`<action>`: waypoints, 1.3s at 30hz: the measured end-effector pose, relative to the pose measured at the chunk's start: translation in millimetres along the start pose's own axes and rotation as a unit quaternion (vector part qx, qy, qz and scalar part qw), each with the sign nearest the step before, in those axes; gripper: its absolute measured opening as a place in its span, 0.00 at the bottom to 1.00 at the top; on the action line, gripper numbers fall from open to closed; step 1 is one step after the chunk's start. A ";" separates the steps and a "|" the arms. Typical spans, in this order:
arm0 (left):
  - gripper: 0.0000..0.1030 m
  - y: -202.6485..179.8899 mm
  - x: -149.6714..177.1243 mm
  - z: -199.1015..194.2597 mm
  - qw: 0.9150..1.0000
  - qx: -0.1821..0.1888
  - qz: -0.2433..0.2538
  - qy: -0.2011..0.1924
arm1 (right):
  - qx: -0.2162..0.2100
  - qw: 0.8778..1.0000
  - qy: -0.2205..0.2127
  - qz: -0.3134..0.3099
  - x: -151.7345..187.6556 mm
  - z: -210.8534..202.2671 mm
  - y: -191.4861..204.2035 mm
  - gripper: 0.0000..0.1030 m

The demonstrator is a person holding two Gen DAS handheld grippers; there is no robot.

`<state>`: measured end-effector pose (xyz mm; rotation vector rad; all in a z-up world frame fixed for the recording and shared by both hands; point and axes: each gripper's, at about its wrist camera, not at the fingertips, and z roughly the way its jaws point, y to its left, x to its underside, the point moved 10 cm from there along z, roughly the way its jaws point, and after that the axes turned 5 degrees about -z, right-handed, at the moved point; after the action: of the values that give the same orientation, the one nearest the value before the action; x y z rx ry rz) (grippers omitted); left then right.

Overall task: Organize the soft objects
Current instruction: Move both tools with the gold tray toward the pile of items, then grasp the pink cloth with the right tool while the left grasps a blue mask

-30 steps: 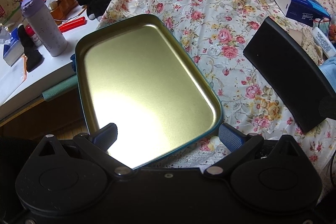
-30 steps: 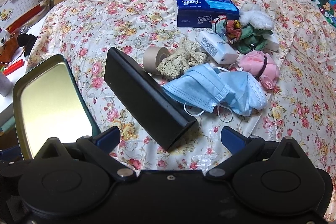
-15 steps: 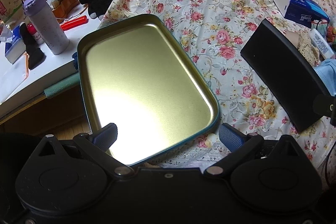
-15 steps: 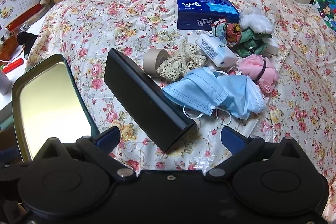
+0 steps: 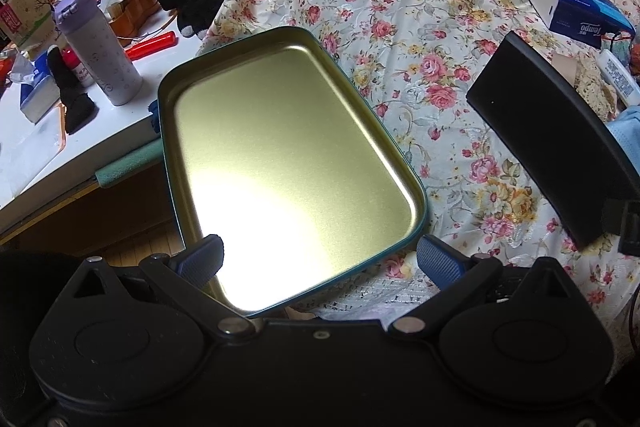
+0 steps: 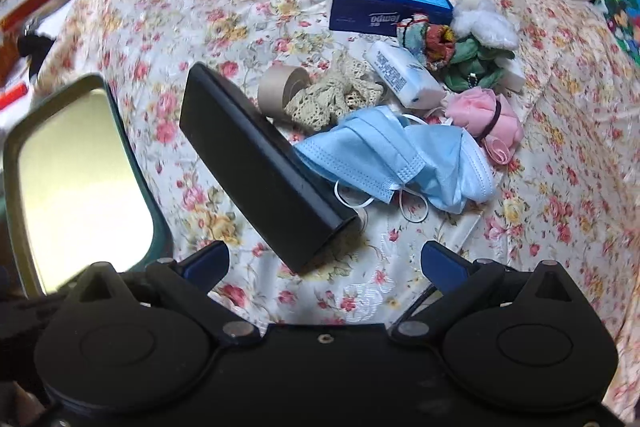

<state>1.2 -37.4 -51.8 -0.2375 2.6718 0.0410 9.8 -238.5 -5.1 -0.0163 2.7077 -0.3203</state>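
Both tools gaping empty: left tool (image 5: 320, 259) hovering over tin tray (image 5: 288, 163); right tool (image 6: 324, 263) facing blue masks (image 6: 396, 159) at 1 o'clock. Masks lying limp, light; pinching a bunched fold looking safest.

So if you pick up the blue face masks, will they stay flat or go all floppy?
Probably floppy: the blue face masks already lie crumpled and folded over each other on the bedspread. They look thin, so likely very light. Their white ear loops trail loose underneath and may dangle or snag, and the whole overlapping pile might come up together.
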 end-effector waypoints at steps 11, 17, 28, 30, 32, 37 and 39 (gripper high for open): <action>0.97 -0.9 -0.2 -3.2 1.000 -0.018 0.012 -0.005 | -0.012 1.000 -0.007 0.007 0.2 -1.6 -0.5 0.99; 0.97 -7.2 -1.6 -6.0 0.999 -0.022 0.032 -0.010 | -0.019 1.000 -0.006 0.009 0.6 -0.4 -0.2 0.99; 0.97 -21.7 -11.3 -16.7 0.999 0.018 0.027 -0.010 | -0.026 0.999 -0.020 0.025 -6.3 -1.3 -12.1 0.99; 0.97 -25.6 -14.1 -18.8 0.999 0.023 0.030 -0.007 | -0.028 0.999 -0.023 0.036 -9.7 -0.9 -19.2 0.99; 0.97 -29.6 -16.9 -20.7 0.999 0.028 0.028 -0.003 | -0.026 0.998 -0.027 0.049 -14.1 -0.4 -29.0 0.99; 0.97 -44.8 -26.2 -28.6 0.999 0.029 0.042 -0.017 | -0.029 0.994 -0.040 0.099 -27.1 0.6 -61.1 0.99; 0.97 -52.3 -29.2 -32.9 0.998 0.035 0.049 -0.023 | -0.021 0.993 -0.041 0.111 -31.6 2.7 -75.8 0.99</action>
<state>21.7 -86.5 -8.8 -0.0835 2.6316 -0.0151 37.1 -311.0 22.2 0.2508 2.6021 -0.1910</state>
